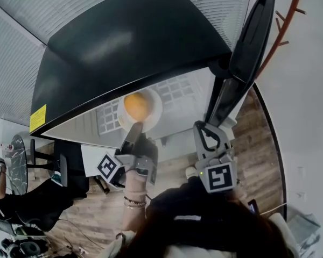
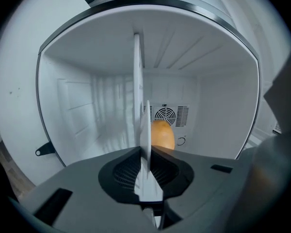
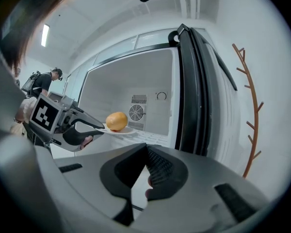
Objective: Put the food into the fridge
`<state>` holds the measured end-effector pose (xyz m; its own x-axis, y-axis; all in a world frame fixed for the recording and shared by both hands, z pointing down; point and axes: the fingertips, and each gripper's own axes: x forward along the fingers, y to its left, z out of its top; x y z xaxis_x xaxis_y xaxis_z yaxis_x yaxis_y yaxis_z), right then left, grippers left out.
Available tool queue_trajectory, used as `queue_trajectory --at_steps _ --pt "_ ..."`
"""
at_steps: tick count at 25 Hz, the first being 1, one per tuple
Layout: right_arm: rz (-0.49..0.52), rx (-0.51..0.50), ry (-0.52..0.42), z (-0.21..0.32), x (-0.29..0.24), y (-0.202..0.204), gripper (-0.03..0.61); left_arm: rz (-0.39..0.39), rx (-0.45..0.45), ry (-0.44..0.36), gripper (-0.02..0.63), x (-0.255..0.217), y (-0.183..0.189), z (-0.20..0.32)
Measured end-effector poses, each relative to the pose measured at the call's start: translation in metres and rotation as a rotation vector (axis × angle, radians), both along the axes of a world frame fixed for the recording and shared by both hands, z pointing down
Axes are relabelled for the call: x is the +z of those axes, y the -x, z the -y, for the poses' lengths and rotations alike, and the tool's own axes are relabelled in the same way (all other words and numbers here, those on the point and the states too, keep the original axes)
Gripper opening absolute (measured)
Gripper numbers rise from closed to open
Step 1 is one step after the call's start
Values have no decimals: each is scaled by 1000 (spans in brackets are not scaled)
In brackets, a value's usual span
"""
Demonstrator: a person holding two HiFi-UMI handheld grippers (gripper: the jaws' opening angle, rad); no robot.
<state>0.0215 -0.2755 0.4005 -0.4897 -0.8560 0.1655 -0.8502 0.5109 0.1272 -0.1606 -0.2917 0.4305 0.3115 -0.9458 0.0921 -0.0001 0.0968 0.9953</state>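
White fridge open. Plate carrying the orange fruit is inside, low over the shelf. Left claw pinches its rim. Right claw closed, empty. I keep the plate level and seat it before release.

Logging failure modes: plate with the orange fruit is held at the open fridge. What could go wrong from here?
The left gripper pinches the plate only at its near rim; any tilt could roll the loose round fruit off.
The right gripper sits beside the open door; a nudge might swing it toward the plate.
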Motion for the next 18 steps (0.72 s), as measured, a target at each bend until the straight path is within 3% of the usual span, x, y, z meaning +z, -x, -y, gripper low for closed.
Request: queue_trajectory --at_steps 18 --pt "-25 -38 17 0 6 6 3 -14 -3 -26 71 -1 1 5"
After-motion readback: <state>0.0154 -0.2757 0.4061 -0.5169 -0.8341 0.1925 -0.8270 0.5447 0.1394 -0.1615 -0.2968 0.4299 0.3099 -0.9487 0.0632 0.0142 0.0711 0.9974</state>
